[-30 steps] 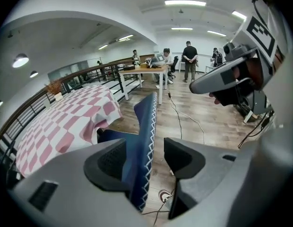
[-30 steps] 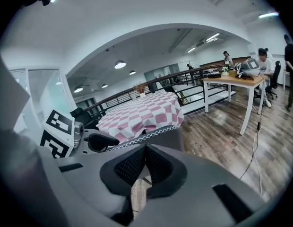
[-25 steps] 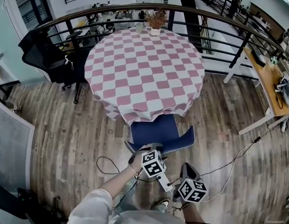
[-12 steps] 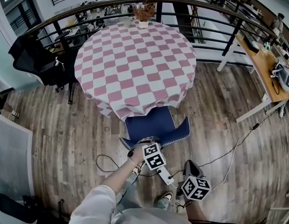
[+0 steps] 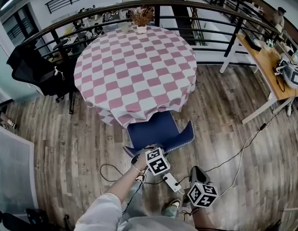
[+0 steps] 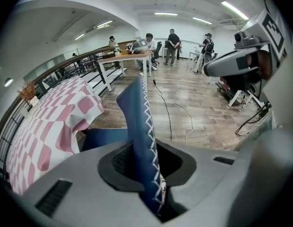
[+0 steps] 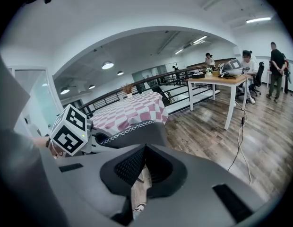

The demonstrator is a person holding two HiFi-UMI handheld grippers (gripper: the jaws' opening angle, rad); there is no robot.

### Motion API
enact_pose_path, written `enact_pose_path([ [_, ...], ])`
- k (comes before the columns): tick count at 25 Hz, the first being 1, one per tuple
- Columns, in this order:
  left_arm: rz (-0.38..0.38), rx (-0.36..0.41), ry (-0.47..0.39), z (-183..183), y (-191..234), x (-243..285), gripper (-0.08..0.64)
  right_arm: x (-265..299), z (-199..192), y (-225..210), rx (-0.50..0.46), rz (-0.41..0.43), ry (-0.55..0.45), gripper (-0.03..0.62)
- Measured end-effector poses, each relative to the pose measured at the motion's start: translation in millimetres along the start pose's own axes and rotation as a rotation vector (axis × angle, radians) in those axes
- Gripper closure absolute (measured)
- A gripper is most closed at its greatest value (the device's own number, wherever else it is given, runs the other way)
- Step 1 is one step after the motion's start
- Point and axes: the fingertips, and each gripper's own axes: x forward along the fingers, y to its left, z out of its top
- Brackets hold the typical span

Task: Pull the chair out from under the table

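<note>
— Left tongs (image 5: 146,152): how do they stand?

— Closing on the back of the chair (image 5: 156,129). Its blue, white-stitched top edge runs between the jaws, and both pads lie against it.

— And the right tongs (image 5: 193,171)?

— Pressed together at the tips with nothing between them. They hang just right of the left pair, apart from the chair, above the wooden floor (image 5: 81,143).

— Where is the chair?

— Its blue seat pokes out from under the near edge of the round counter (image 5: 134,66). The front of the seat is tucked beneath the hanging pink-and-white checked cloth, and the back faces the person.

— Anything on the counter?

— A small potted plant (image 5: 141,18) at its far edge, by the railing. A black office chair (image 5: 36,66) stands to the counter's left, and a cable (image 5: 235,153) trails over the floor.
</note>
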Motion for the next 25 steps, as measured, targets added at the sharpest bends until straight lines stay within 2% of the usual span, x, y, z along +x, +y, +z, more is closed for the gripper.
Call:
enact_pose_path([
  [6,-0.021,-0.02,-0.008,4,-17,-1,0.482,-10,7,-11,-0.003,-0.028,-0.019,0.575],
  [15,-0.085,-0.044,-0.023,12,-68,1,0.483,-27,13,-17,0.0,-0.032,-0.053,0.575],
  [25,-0.12,-0.024,-0.025,20,-123,2,0.483,-55,11,-35,0.017,-0.052,-0.092,0.575],
])
